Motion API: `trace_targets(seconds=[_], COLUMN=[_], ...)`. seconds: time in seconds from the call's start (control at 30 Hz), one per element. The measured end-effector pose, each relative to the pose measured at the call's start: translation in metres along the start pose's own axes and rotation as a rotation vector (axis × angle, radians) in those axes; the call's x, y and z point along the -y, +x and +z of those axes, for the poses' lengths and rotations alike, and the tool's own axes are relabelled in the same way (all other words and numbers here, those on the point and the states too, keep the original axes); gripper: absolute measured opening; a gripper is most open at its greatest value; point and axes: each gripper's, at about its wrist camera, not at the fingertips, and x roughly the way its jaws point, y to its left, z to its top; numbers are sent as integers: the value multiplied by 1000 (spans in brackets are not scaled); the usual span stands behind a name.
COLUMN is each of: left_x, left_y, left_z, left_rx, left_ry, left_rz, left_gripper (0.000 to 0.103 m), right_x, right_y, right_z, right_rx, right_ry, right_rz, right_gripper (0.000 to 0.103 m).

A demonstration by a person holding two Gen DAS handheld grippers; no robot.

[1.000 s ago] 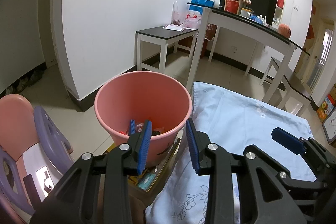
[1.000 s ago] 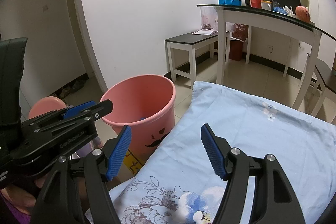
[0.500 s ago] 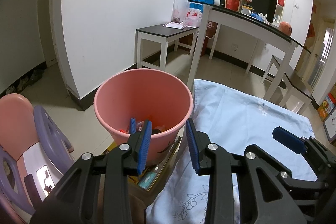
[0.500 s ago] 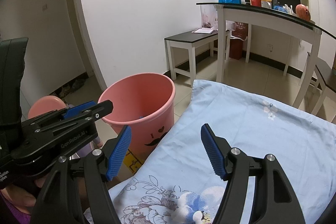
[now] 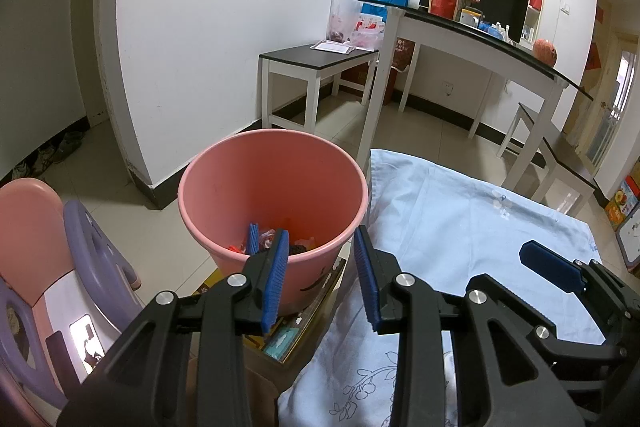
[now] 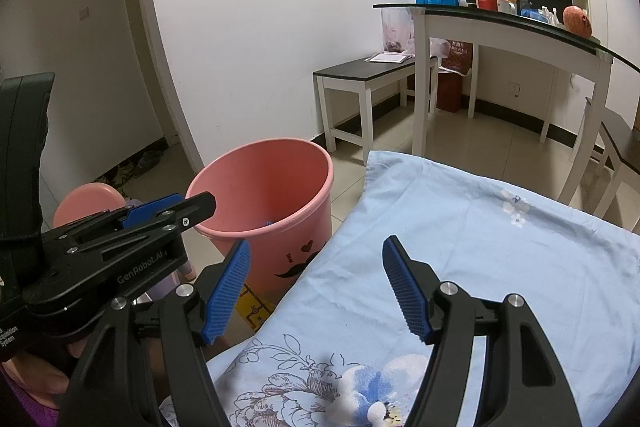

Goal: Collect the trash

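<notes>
Trash [image 5: 272, 241] lies in the pink bucket [image 5: 272, 187] left of the blue cloth [image 6: 460, 247]; nothing has shifted, left gripper [image 5: 322, 277] and right gripper [image 6: 316, 291] spread, empty, suggesting collection is finished.

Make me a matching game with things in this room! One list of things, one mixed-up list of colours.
Things:
1. bucket
2. cloth
3. bench top
4. pads on the right tongs

Colours:
A. dark blue
B. black
C. pink
D. pale blue with flowers

Pairs: 1-C, 2-D, 3-B, 4-A
</notes>
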Motion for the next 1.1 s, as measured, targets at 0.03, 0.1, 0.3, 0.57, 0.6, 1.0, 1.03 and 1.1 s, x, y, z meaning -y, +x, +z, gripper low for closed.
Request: trace_targets(seconds=[0.03, 0.1, 0.3, 0.57, 0.6, 1.0, 1.03, 1.1], left_x=[0, 1, -2, 1, 1, 2, 2, 2], left_y=[0, 0, 5, 5, 6, 9, 9, 9], left_z=[0, 0, -4, -5, -4, -3, -3, -3], left_rx=[0, -3, -13, -23, -25, -37, -38, -37], left_ry=[0, 0, -4, 0, 1, 3, 2, 3], left_rz=[-1, 2, 12, 22, 22, 22, 21, 24], left_gripper=[34, 34, 34, 34, 34, 34, 34, 34], right_x=[0, 0, 0, 1, 1, 3, 3, 3], right_y=[0, 0, 0, 1, 2, 3, 4, 3], right_z=[0, 0, 1, -4, -4, -6, -6, -4], right_rx=[0, -1, -1, -5, -6, -14, -15, -15], right_ry=[0, 1, 1, 3, 3, 9, 10, 9], right_rz=[0, 0, 1, 2, 3, 4, 5, 4], right_gripper=[67, 67, 67, 67, 67, 67, 67, 67])
